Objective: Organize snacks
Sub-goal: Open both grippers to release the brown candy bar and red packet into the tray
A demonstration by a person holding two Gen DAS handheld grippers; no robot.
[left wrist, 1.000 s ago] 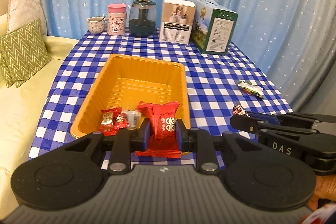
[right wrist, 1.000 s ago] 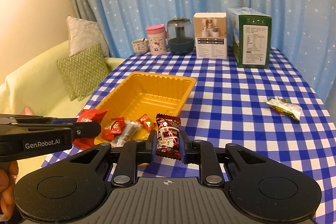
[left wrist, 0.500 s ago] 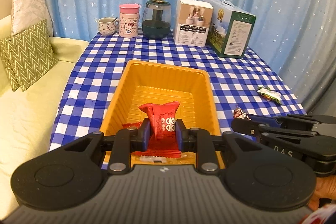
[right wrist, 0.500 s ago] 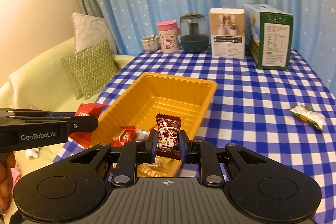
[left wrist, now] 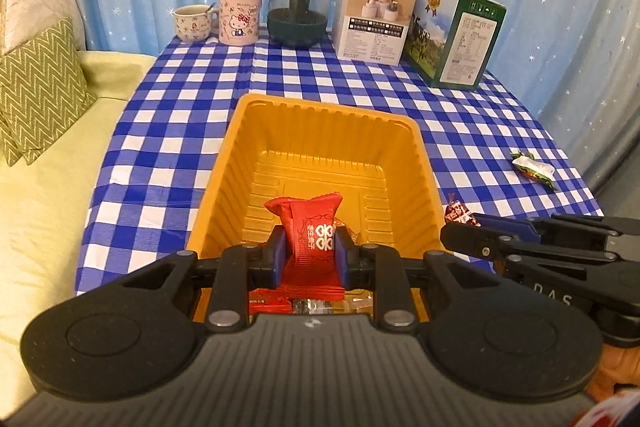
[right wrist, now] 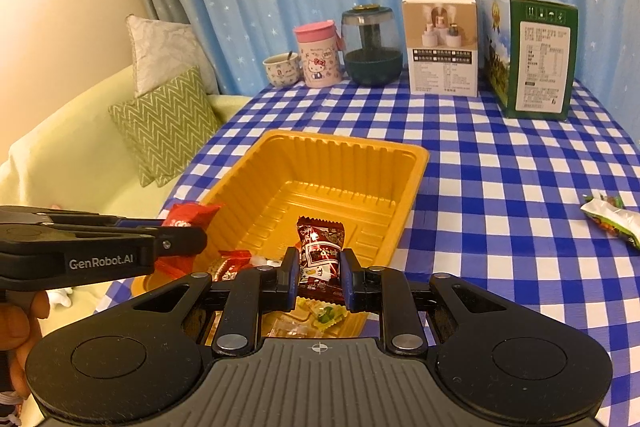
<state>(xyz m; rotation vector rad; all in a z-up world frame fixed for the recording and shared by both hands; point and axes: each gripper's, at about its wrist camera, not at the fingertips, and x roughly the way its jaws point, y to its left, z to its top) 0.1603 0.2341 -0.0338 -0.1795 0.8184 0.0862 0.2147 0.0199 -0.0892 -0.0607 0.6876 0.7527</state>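
Looking through the left wrist camera, I see my left gripper (left wrist: 310,251) pinching one red candy (left wrist: 314,227) right over the near end of the one orange tray (left wrist: 430,171). Some snacks already lie in the tray under my fingers, too hidden to count. One green and white snack (left wrist: 534,169) sits far off to the right on the checked cloth (left wrist: 180,115), so I think that one is left to fetch. Through the right wrist camera, my right gripper (right wrist: 320,273) pinches one dark brown candy (right wrist: 320,247) over the tray too. Both candies are not yet dropped in.
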